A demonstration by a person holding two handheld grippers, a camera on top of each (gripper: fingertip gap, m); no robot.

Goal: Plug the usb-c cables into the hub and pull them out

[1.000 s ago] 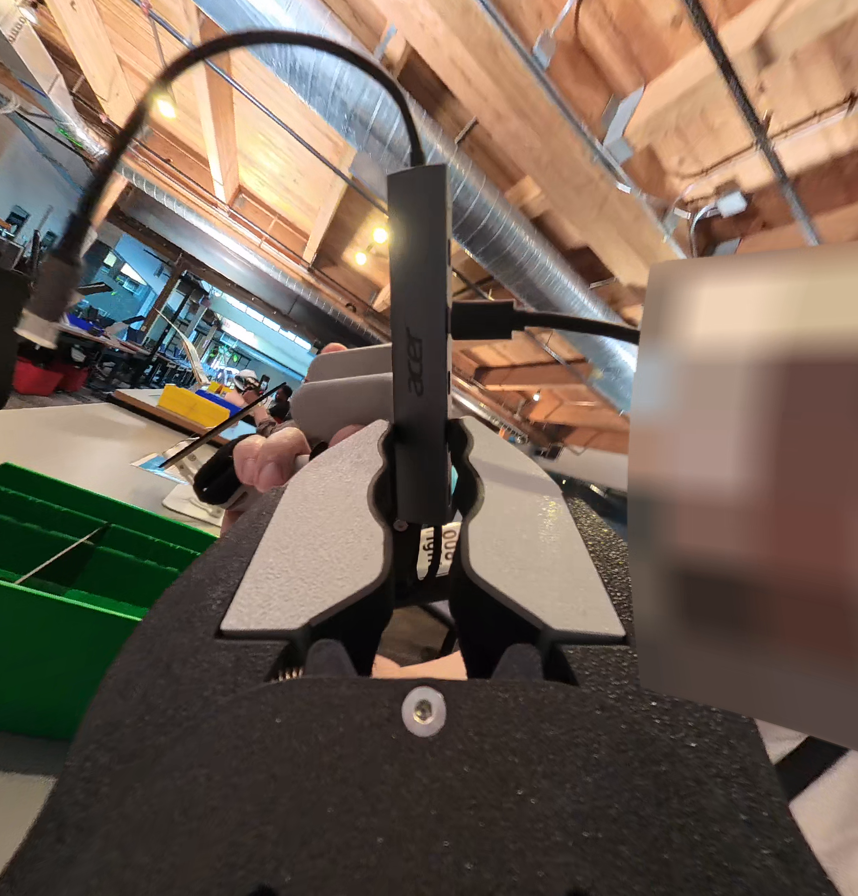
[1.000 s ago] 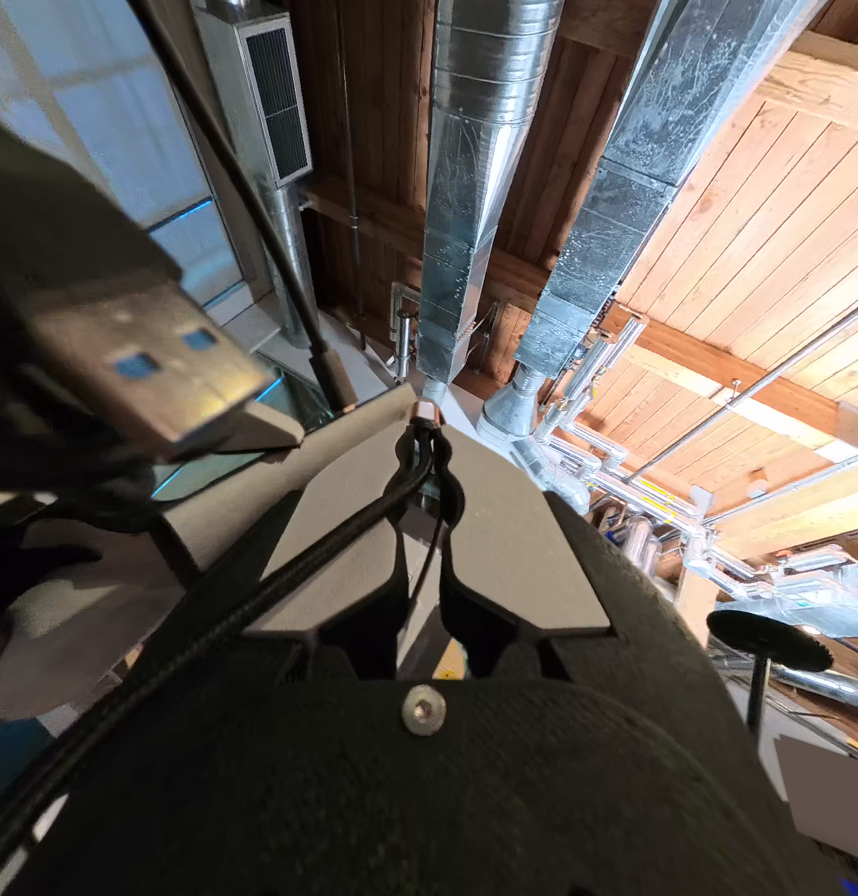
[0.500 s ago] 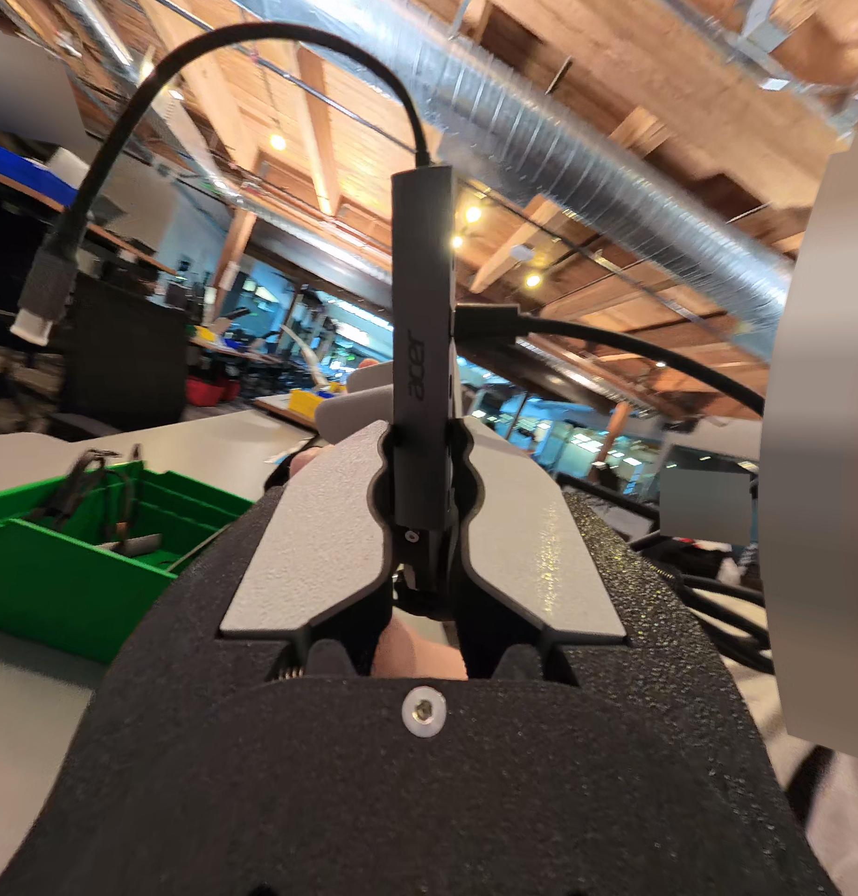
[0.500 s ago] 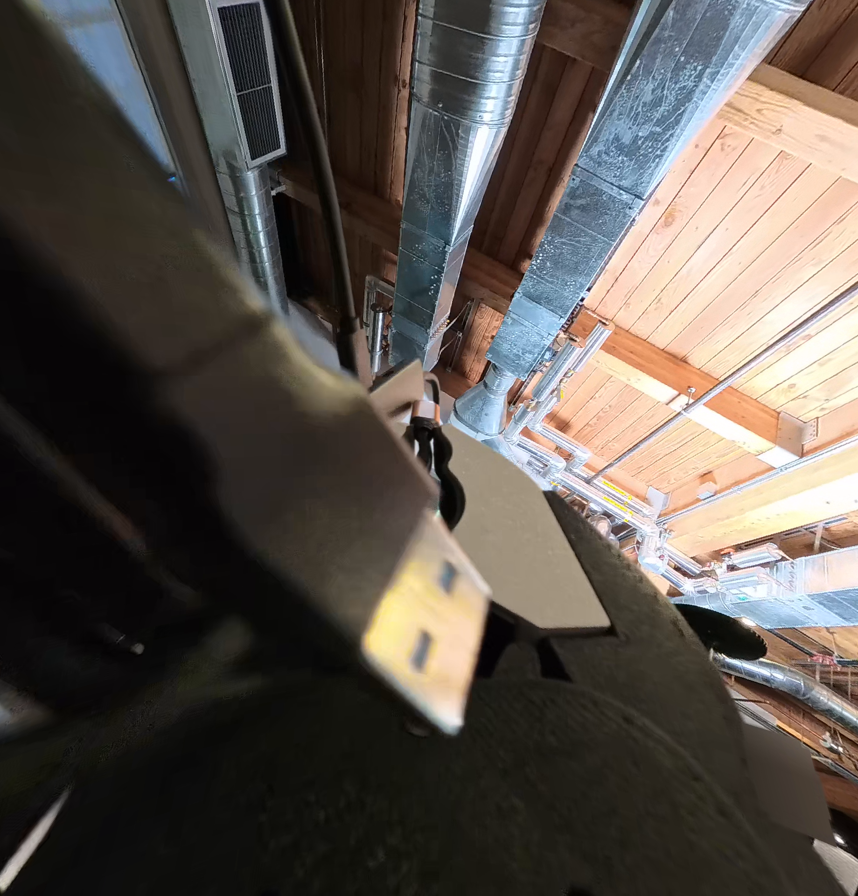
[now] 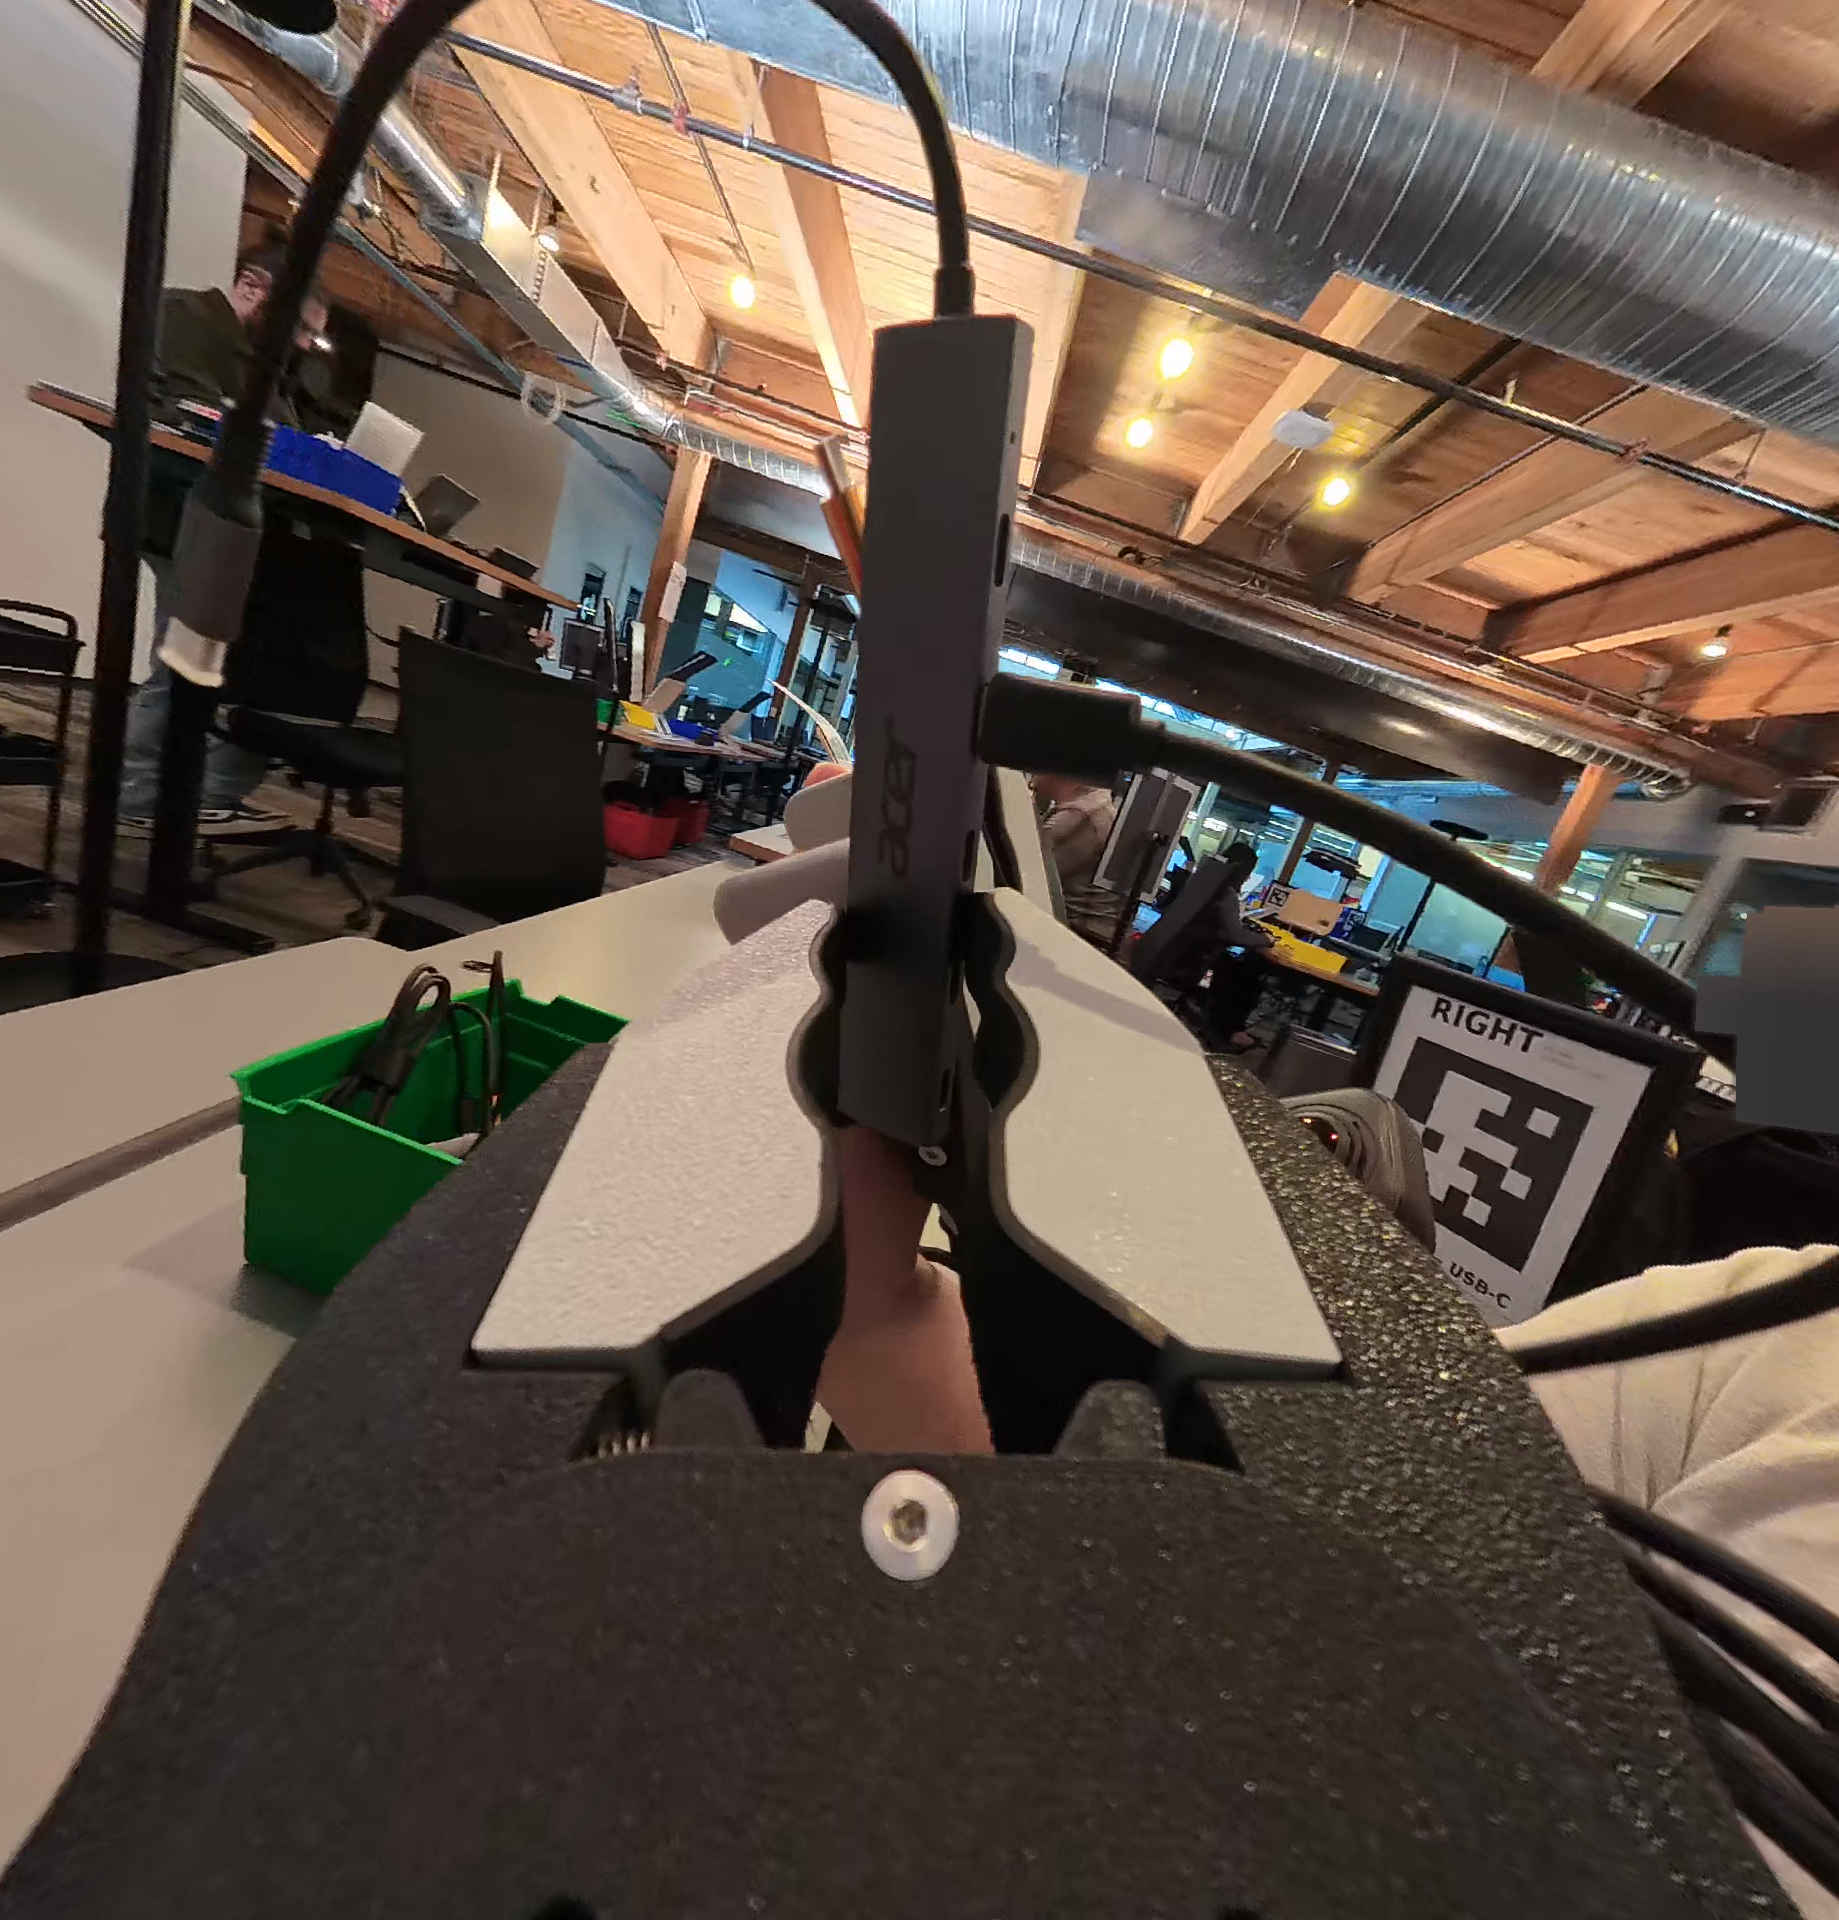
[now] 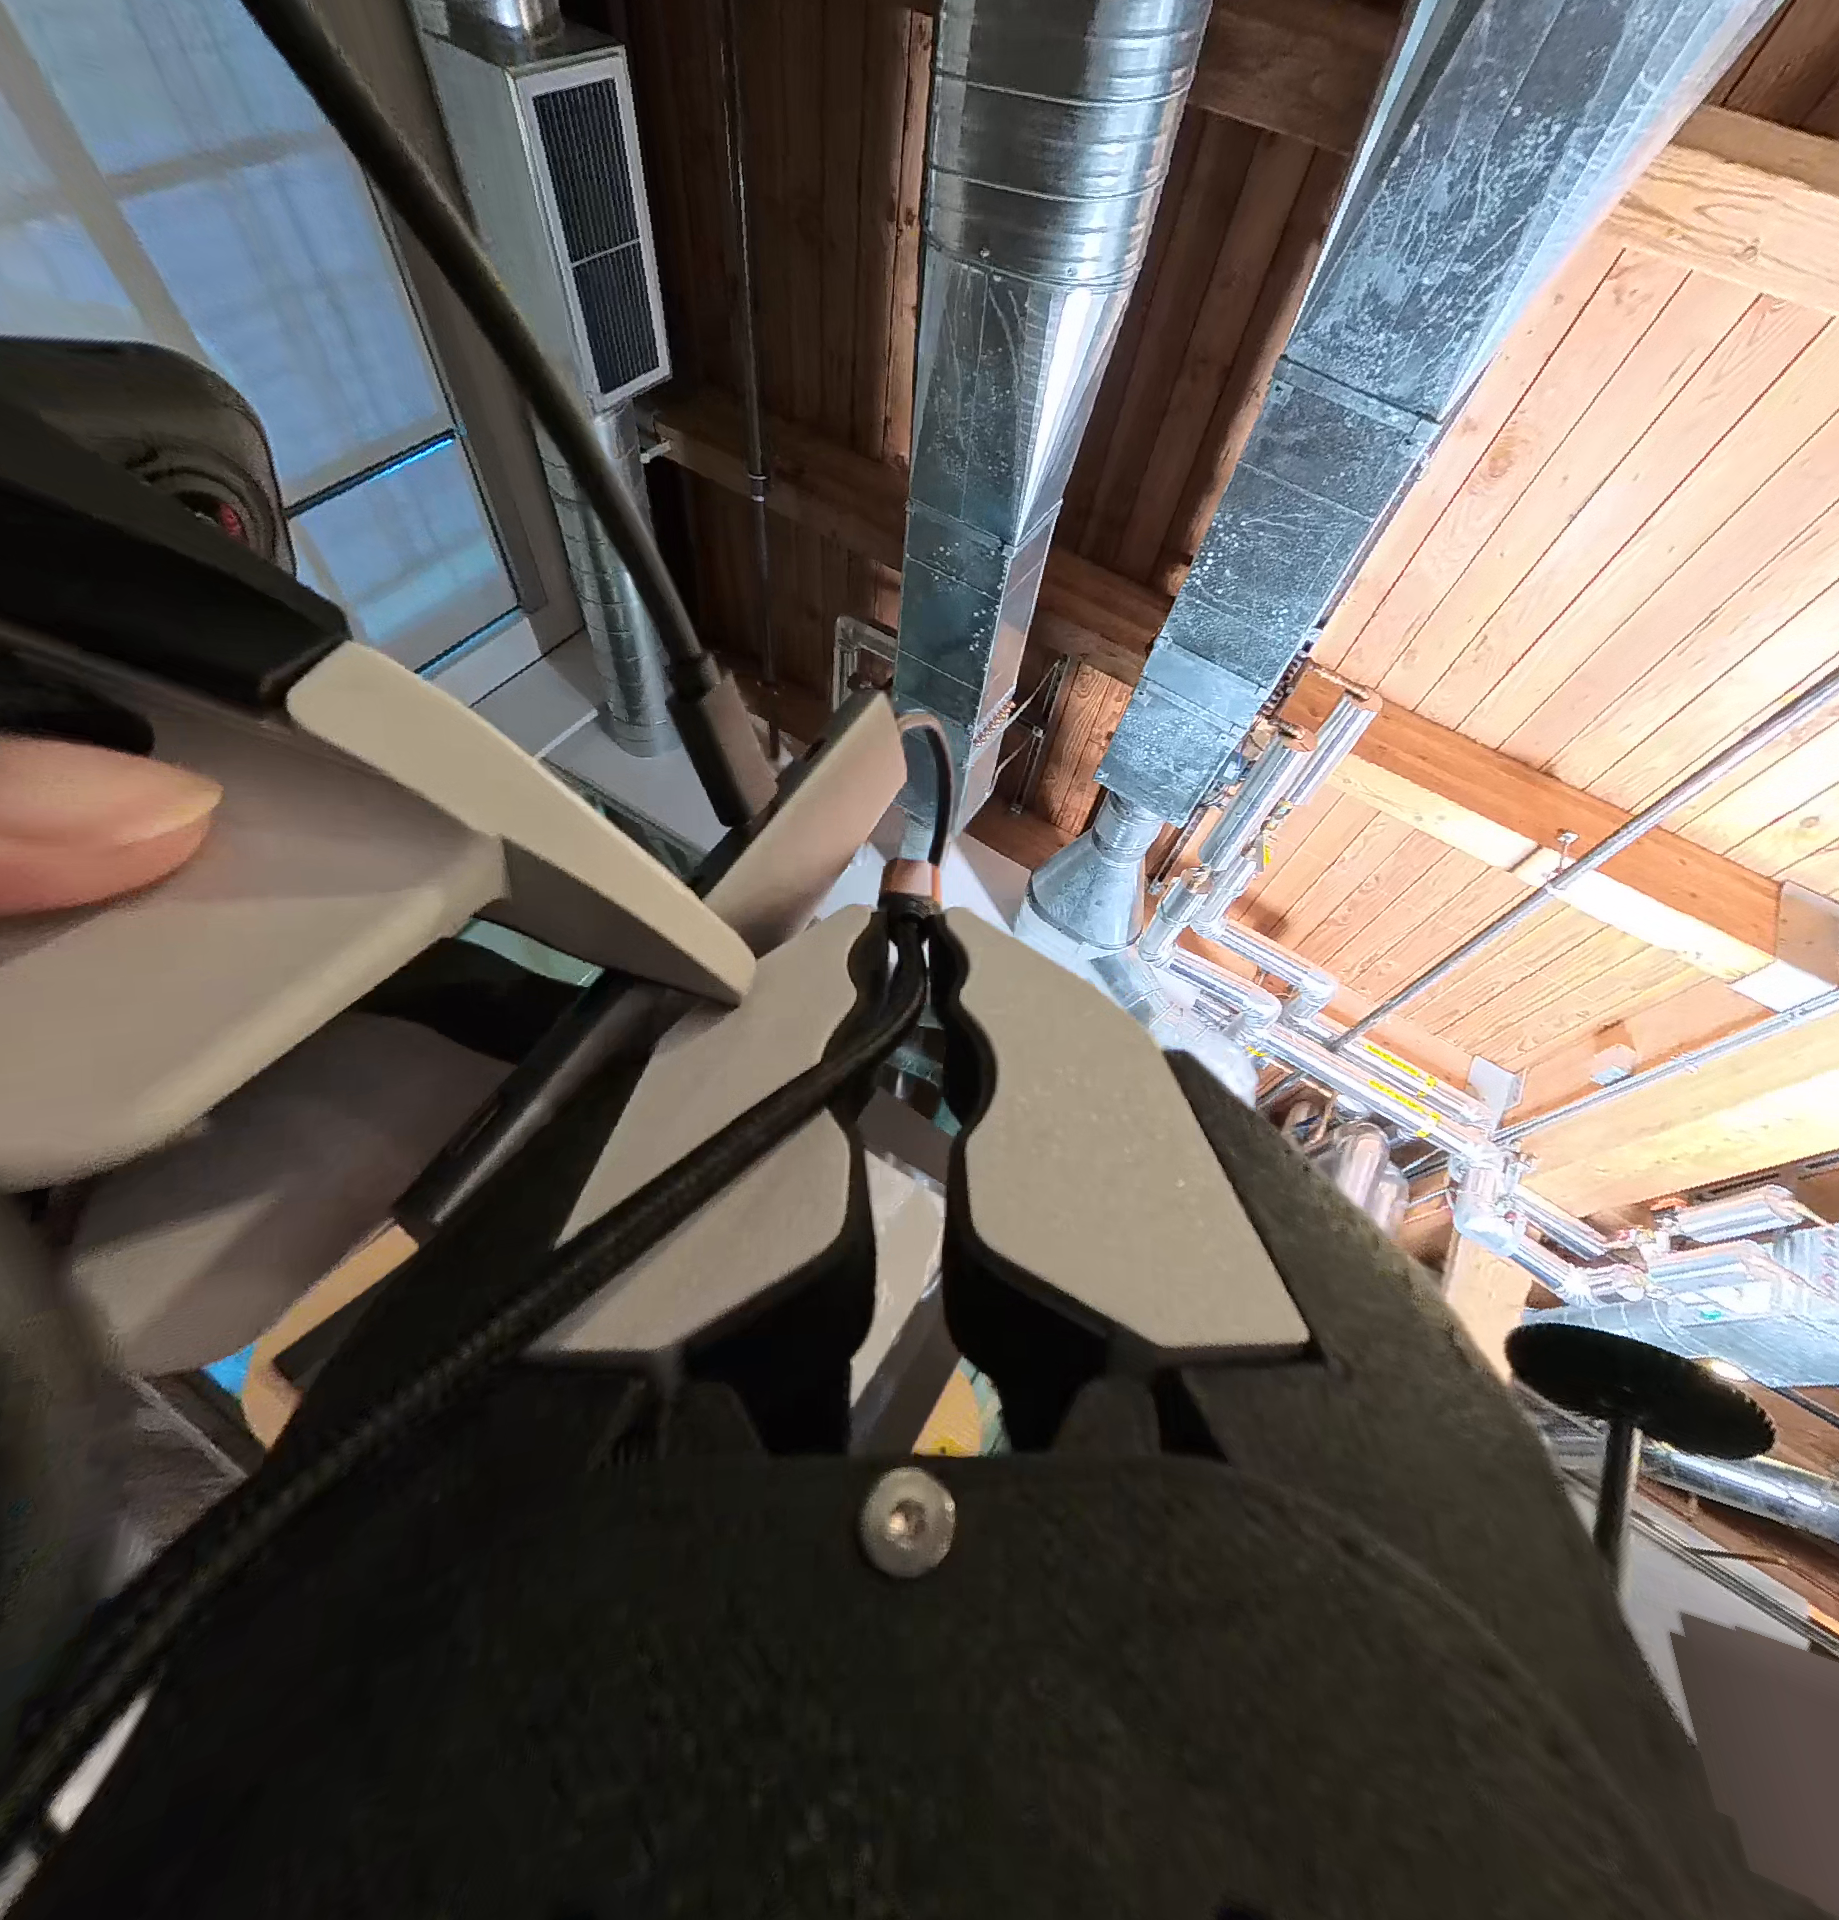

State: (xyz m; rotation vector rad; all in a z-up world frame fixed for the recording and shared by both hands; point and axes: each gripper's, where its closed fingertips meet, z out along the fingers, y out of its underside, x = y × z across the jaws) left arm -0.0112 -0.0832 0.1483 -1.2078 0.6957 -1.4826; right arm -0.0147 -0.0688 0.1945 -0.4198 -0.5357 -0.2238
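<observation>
My left gripper (image 5: 910, 997) is shut on the lower end of a grey hub (image 5: 936, 623) and holds it upright in the air. A black cable's plug (image 5: 1060, 717) sits in a port on the hub's right side. The hub's own lead arcs over to the left and ends in a loose plug (image 5: 208, 582). My right gripper (image 6: 920, 935) is shut on a braided black cable (image 6: 686, 1174) just behind its copper-collared plug (image 6: 910, 883). This plug's tip is close beside the hub (image 6: 821, 821). It also shows at the hub's left edge in the left wrist view (image 5: 842, 509).
A green bin (image 5: 375, 1122) with several cables stands on the grey table (image 5: 115, 1351) at the left. A marker sign (image 5: 1497, 1132) stands at the right, with loose black cables and a light sleeve (image 5: 1673, 1455) below it. A thumb (image 6: 73, 821) rests on the left gripper. There is about 5 centimeters between the tips of the two grippers.
The left gripper has tilted and swung with the hub, bringing the table and bin into view. The hub's loose plug swept across the right view and out of it. Both grasps are unchanged.
</observation>
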